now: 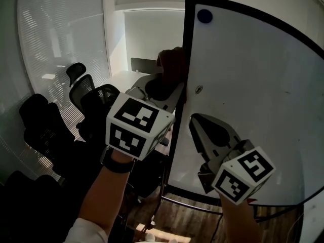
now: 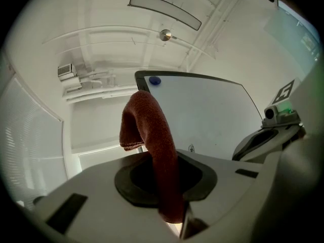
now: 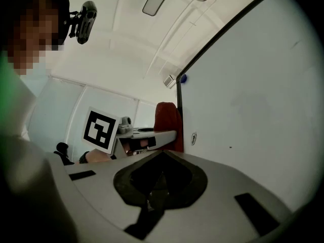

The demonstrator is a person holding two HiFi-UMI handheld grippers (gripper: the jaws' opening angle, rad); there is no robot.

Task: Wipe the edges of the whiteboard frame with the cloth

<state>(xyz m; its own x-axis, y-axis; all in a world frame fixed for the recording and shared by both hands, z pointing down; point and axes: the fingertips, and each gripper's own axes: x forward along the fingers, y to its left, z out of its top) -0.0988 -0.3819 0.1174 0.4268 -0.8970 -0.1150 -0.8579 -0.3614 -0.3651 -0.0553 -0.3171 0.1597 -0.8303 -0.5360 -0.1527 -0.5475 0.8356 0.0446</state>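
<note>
The left gripper [image 2: 169,196] is clamping the cloth [image 2: 149,130] against the whiteboard frame [image 1: 186,70] at its left edge, apparently mid-wipe and needing a steady slide along it next, while the right gripper [image 3: 154,186] is hovering, jaws together, empty

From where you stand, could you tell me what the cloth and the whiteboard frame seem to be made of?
Cloth: soft woven or terry fabric, matte rust-red; fuzzy nap, a stitched hem, and it droops. Whiteboard frame: thin, dark, smooth strip, likely plastic or painted metal; the look leaves that open.
</note>
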